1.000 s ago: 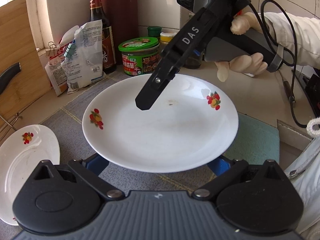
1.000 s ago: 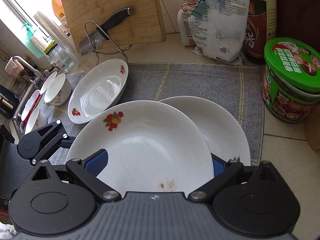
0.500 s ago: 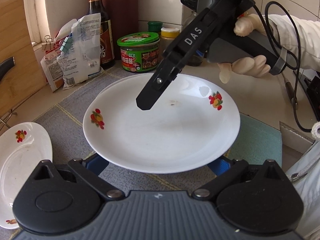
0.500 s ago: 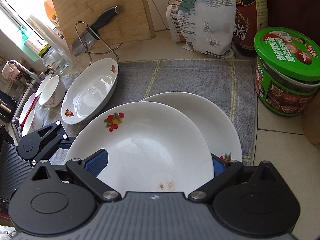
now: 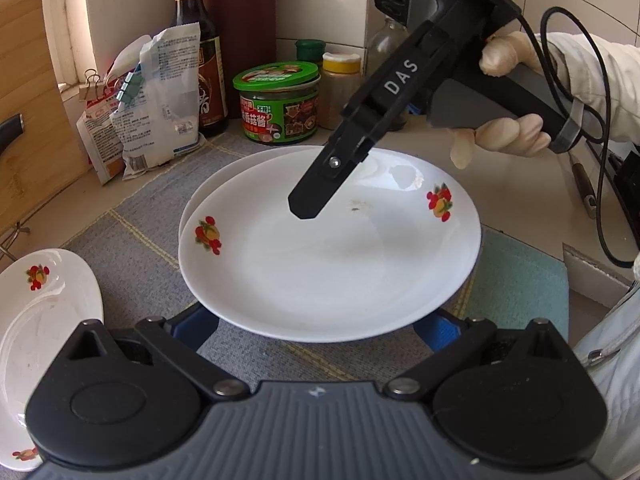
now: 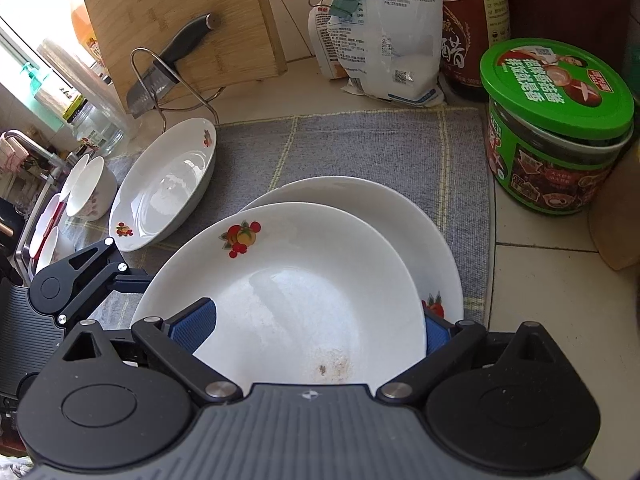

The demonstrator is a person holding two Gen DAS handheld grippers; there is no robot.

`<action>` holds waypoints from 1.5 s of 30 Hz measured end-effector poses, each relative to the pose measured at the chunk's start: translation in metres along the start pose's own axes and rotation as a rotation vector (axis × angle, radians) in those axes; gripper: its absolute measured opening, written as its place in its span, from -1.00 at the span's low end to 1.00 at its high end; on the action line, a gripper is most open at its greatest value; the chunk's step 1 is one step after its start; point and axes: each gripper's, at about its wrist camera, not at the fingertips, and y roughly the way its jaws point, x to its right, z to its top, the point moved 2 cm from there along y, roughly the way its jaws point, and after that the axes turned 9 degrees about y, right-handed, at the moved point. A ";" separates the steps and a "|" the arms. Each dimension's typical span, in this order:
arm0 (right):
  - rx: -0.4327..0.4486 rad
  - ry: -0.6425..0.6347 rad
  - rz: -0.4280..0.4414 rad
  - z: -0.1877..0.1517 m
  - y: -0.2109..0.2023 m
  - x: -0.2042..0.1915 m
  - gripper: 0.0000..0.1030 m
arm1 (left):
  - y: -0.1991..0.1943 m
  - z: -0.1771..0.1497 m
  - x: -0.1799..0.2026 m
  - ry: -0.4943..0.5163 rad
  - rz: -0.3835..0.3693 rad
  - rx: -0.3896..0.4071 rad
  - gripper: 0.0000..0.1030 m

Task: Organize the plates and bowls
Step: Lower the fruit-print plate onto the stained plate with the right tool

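While both grippers close in on it from opposite sides, a white plate (image 5: 328, 264) with fruit motifs hangs tilted over a second white plate (image 6: 380, 216) that lies on the grey mat (image 6: 360, 144). The two plates overlap, with the lower one showing past the far rim of the upper one.

The left gripper (image 5: 314, 326) has its fingers set wide apart, and the tips of its blue pads (image 5: 192, 326) vanish under the plate's near rim. The right gripper (image 6: 316, 328), gripped by a gloved hand (image 5: 504, 136), is spread wide too. One of its pads lies over the inside of the plate and the other sits below the rim. Whether either tool actually presses on the plate or only cradles it cannot be told from these views.

A brownish smear marks the plate's surface near the right gripper. A third fruit-patterned plate (image 6: 160, 188) rests at the left edge of the mat, with small bowls (image 6: 90, 188) just beyond it. A green-lidded jar (image 6: 556, 120) stands off the mat's right corner, and a knife (image 6: 172, 60) in a wire rack leans before a wooden cutting board (image 6: 180, 20).
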 end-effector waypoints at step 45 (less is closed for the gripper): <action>0.070 0.068 -0.084 -0.017 -0.025 -0.005 0.99 | 0.008 -0.006 -0.003 0.030 0.017 0.022 0.98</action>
